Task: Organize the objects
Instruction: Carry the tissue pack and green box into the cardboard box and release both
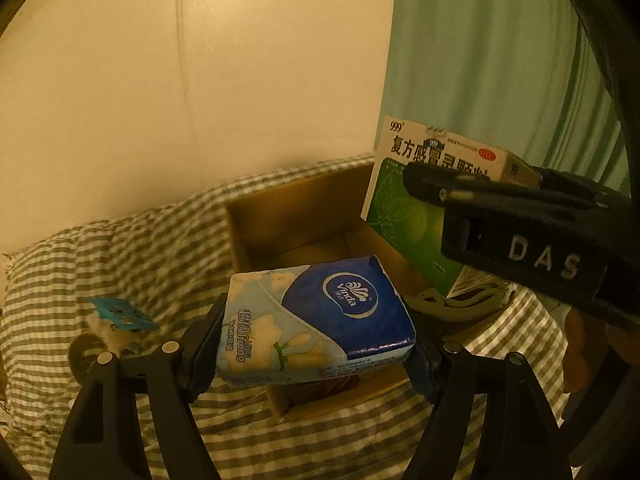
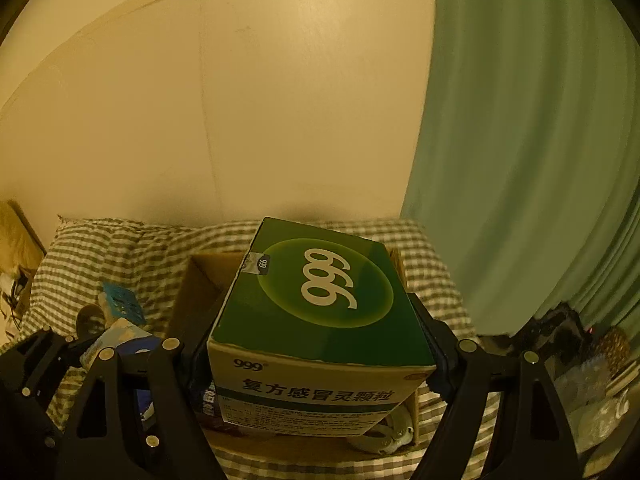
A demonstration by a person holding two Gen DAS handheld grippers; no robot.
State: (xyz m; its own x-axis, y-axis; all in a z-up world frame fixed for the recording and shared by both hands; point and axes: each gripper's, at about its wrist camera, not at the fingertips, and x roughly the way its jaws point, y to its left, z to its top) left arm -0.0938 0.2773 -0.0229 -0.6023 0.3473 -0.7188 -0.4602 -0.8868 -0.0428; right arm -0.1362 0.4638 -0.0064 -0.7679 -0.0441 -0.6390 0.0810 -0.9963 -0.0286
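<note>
Far left on the striped bedding [image 1: 168, 248] lies a small fluffy toy with a blue tag [image 1: 120, 314], untouched. Next comes the left gripper [image 1: 316, 344], its fingers clamped on the ends of a tissue pack [image 1: 320, 320], held in the air over the near edge of the open carton [image 1: 288, 216]. To the right, the right gripper [image 2: 320, 356] grips a green medicine box [image 2: 320, 304] by its sides, raised above the carton's right part. Both loads look to be on their way into the carton. The next move, I'd say, calls for lowering each into free floor space; something pale already lies in the near right corner, so the box needs care there.
</note>
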